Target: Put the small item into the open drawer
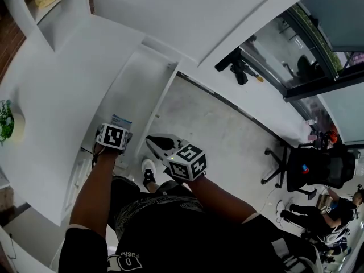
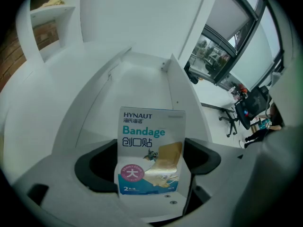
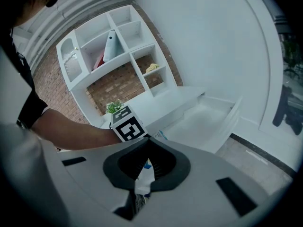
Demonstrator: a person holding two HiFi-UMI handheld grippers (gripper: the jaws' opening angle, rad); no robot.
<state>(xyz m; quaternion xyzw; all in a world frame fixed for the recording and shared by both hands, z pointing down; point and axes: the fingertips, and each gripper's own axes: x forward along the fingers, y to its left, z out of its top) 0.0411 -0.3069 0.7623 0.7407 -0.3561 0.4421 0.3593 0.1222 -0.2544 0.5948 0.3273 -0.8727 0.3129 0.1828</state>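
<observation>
White desk drawer point(image 1: 136, 90) open near bandage packet point(image 2: 150, 150)

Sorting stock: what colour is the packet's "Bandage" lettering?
Teal, on the white packet; clearest in left gripper view.

Grey floor point(image 1: 222, 135), white desk point(image 1: 62, 90), brick wall point(image 3: 120, 86) behind shelves point(image 3: 137, 34), black office chair point(image 1: 315, 169)

You stood at a white counter point(image 1: 62, 78); a small potted plant point(image 1: 5, 121) sat on its left end, and its open drawer point(image 1: 136, 90) jutted over the grey floor point(image 1: 222, 135).
</observation>
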